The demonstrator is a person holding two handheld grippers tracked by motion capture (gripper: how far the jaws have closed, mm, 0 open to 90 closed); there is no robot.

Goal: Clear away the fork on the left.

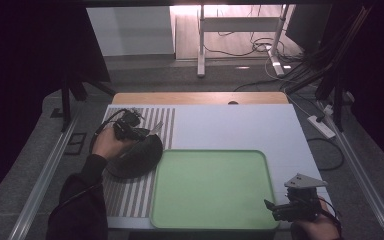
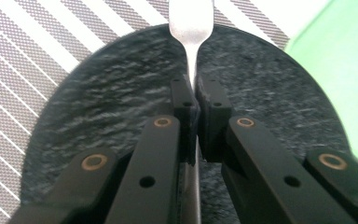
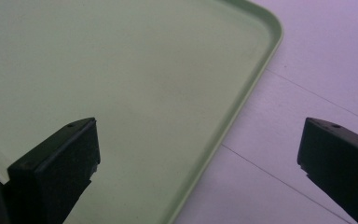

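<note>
High view: my left claw (image 1: pixel 147 131) is closed on the handle of a metal utensil (image 1: pixel 156 128), held above a dark slate-textured plate (image 1: pixel 135 159) that lies on the striped placemat (image 1: pixel 130 195) at the desk's (image 1: pixel 230 125) left. Left gripper view: the utensil's silver handle (image 2: pixel 191 28) runs up between my pinched jaws, its working end hidden, with the plate (image 2: pixel 121 107) beneath. My right claw (image 1: pixel 280 207) hangs open at the near right corner of the green tray (image 1: pixel 210 187). Right gripper view: jaws wide apart, the tray's rim (image 3: pixel 242 107) between them.
</note>
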